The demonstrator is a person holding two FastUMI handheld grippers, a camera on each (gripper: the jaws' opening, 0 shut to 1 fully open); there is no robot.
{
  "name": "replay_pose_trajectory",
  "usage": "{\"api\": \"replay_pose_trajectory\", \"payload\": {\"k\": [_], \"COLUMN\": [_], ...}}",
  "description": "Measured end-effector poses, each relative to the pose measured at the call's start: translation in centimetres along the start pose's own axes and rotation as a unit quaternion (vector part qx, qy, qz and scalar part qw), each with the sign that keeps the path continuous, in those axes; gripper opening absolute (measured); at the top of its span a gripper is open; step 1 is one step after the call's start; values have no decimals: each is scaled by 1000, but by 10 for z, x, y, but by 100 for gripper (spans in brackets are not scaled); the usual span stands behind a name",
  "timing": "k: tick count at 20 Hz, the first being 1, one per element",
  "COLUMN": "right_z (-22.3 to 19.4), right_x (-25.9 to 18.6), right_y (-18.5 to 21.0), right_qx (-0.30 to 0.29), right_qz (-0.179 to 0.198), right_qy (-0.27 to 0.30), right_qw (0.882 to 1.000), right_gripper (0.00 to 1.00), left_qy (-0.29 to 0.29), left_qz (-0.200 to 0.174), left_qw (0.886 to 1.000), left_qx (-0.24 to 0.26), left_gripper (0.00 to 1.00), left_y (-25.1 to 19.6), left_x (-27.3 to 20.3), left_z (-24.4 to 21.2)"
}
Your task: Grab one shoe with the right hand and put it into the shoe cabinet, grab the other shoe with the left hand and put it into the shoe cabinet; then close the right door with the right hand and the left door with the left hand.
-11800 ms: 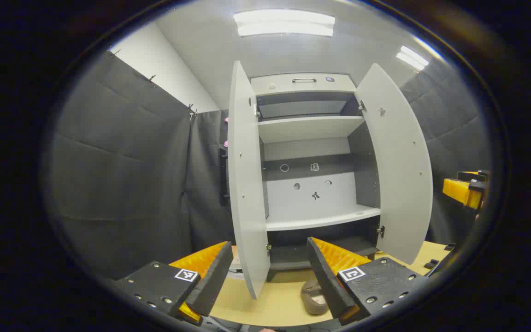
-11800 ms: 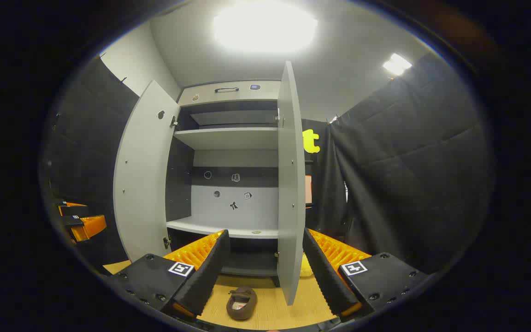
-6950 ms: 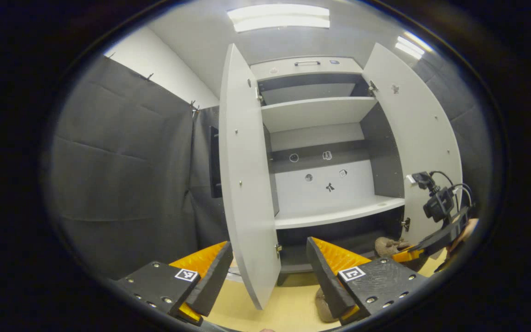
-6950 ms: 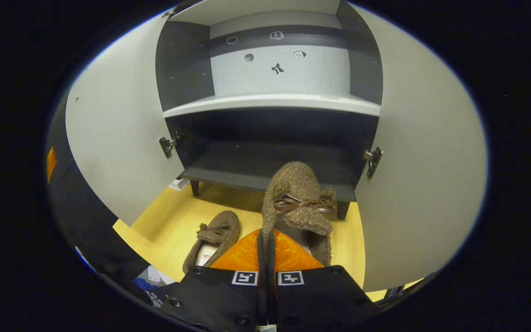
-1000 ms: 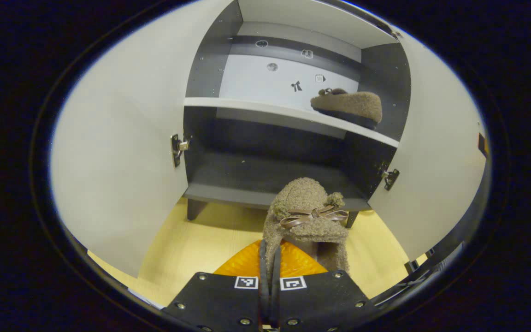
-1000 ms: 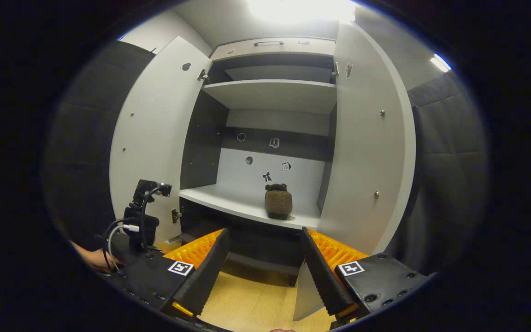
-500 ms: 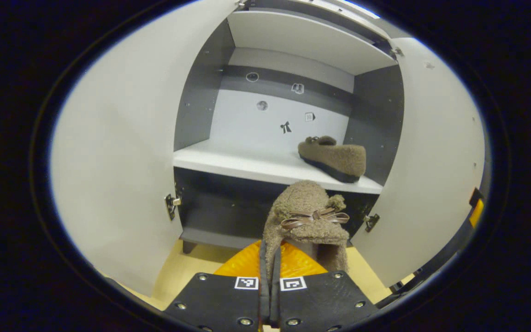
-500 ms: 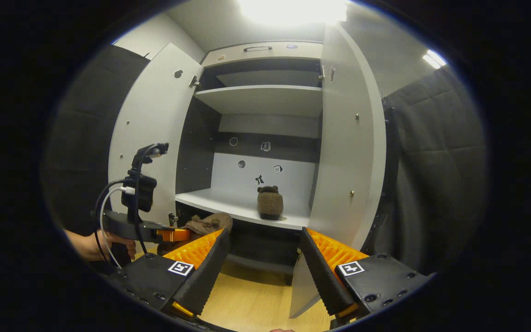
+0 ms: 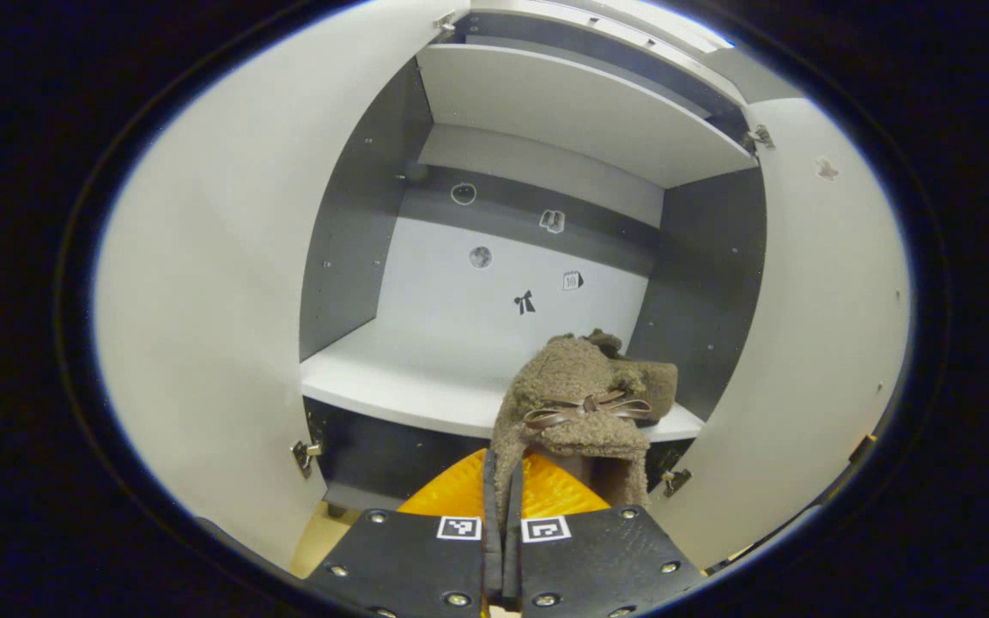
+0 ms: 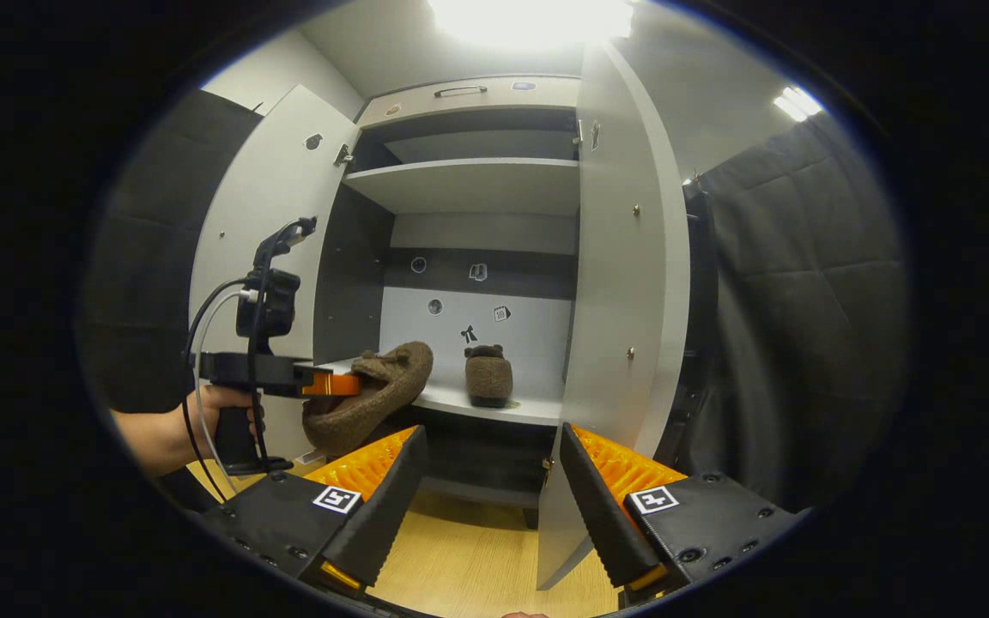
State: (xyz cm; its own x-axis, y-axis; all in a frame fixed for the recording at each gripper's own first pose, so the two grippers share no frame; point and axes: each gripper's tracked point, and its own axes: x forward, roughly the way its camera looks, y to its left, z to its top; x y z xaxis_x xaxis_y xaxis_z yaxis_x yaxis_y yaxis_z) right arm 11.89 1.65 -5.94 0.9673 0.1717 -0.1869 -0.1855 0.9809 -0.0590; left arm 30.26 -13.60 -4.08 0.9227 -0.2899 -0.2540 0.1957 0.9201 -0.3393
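Observation:
My left gripper [image 9: 501, 485] is shut on the heel rim of a brown fuzzy shoe [image 9: 576, 412] with a bow, held up at the height of the cabinet's middle shelf [image 9: 391, 386]. The other shoe [image 9: 656, 382] peeks out behind it, standing on that shelf at the right. In the right gripper view, a hand [image 10: 203, 421] holds the left gripper [image 10: 327, 384] with the held shoe [image 10: 370, 395] just in front of the shelf, left of the other shoe [image 10: 488, 376]. My right gripper [image 10: 490, 438] is open, holding nothing, back from the cabinet.
Both cabinet doors stand open: the left door [image 10: 263, 257] and the right door [image 10: 623, 300]. An upper shelf [image 10: 469, 184] and a dark bottom compartment [image 10: 477, 476] are bare. Wooden floor [image 10: 460, 566] lies below. Black cloth walls close both sides.
The left gripper has lifted its shoe from near the floor to the middle shelf's height and closer to the cabinet. The right gripper stays open and has drifted a little to the right.

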Motion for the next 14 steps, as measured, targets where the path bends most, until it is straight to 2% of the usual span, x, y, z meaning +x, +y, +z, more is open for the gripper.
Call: {"api": "replay_pose_trajectory", "payload": {"k": [7, 14], "right_z": [0, -6], "right_x": [8, 20], "right_y": [7, 7], "right_qx": [-2, 1], "right_qz": [-10, -36], "right_qy": [1, 8], "right_qw": [1000, 999], "right_gripper": [98, 97], "left_qy": [-43, -56], "left_qz": [0, -1], "left_qw": [999, 998], "left_qx": [-4, -4], "left_gripper": [2, 2], "left_y": [9, 17], "left_x": [47, 103], "left_z": [58, 90]}}
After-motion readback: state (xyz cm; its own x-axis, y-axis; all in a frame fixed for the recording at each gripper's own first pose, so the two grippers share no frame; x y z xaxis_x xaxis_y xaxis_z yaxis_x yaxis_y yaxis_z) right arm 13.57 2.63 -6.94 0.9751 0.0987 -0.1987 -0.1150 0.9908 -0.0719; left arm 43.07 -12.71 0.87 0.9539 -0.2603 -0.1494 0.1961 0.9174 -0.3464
